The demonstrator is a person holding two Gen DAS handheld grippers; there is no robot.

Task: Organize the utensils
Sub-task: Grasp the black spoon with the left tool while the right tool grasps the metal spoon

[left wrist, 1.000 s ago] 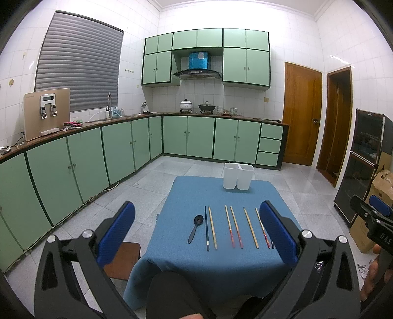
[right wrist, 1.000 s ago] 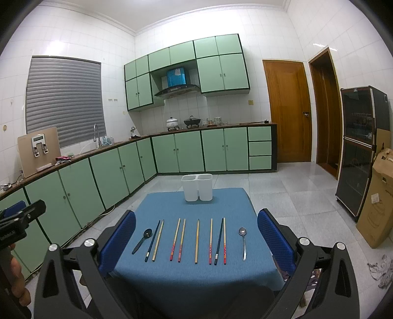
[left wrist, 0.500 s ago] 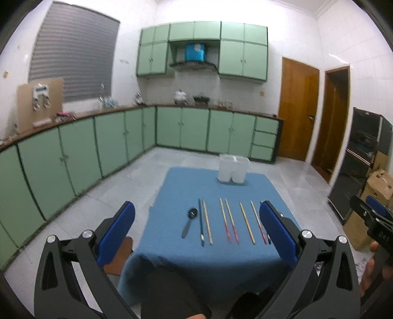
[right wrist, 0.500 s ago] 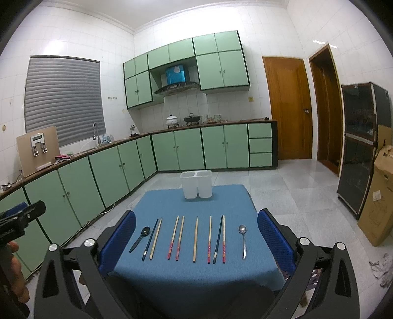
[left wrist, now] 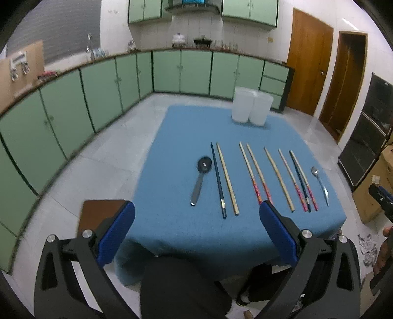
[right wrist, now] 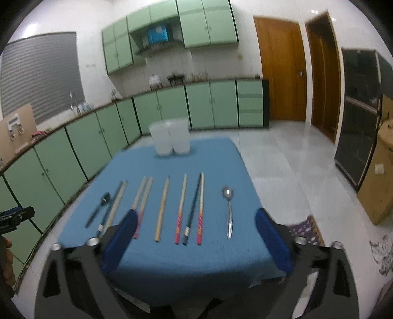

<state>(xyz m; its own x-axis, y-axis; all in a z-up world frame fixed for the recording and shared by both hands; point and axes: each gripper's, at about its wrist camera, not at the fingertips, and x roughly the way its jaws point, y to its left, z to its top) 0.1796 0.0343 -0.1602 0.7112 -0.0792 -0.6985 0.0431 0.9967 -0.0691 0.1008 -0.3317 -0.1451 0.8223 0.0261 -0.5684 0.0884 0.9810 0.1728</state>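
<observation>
1. Kitchen: green base cabinets [left wrist: 103, 90] run along the left and back walls, with wall cabinets [right wrist: 206, 22] of the same green above. Two brown wooden doors [right wrist: 280, 71] on the right, light tiled floor.
2. Table with a blue cloth [left wrist: 186, 137] sits mid-floor, in front of both grippers.
3. Left gripper [left wrist: 196, 218]: jaws wide apart, nothing between the blue pads, low over the near edge of the table. Its right pad [left wrist: 275, 228] overlaps the handle ends of the red-patterned chopstick pair in the left wrist view.
4. Right gripper [right wrist: 195, 225]: jaws apart but have just been closing a little; nothing between the pads. It hangs over the near edge, and its left pad [right wrist: 122, 235] covers the near ends of the chopsticks left of centre.
5. White two-compartment utensil holder [left wrist: 251, 108] stands upright at the far edge of the cloth; contents cannot be told.
6. Utensils lie in one row, handles toward the camera, well apart from the holder:
   - dark spoon [left wrist: 200, 179] at the left end
   - dark blue chopstick [left wrist: 218, 179] with a plain wooden one [left wrist: 227, 179] just beside it
   - red-patterned pair [left wrist: 254, 174]
   - single plain chopstick [left wrist: 278, 179]
   - two red-patterned chopsticks [right wrist: 181, 208] with a dark one [right wrist: 192, 208] between them
   - metal spoon [right wrist: 228, 211] at the right end
7. Cardboard box [right wrist: 379, 171] on the floor far right.
</observation>
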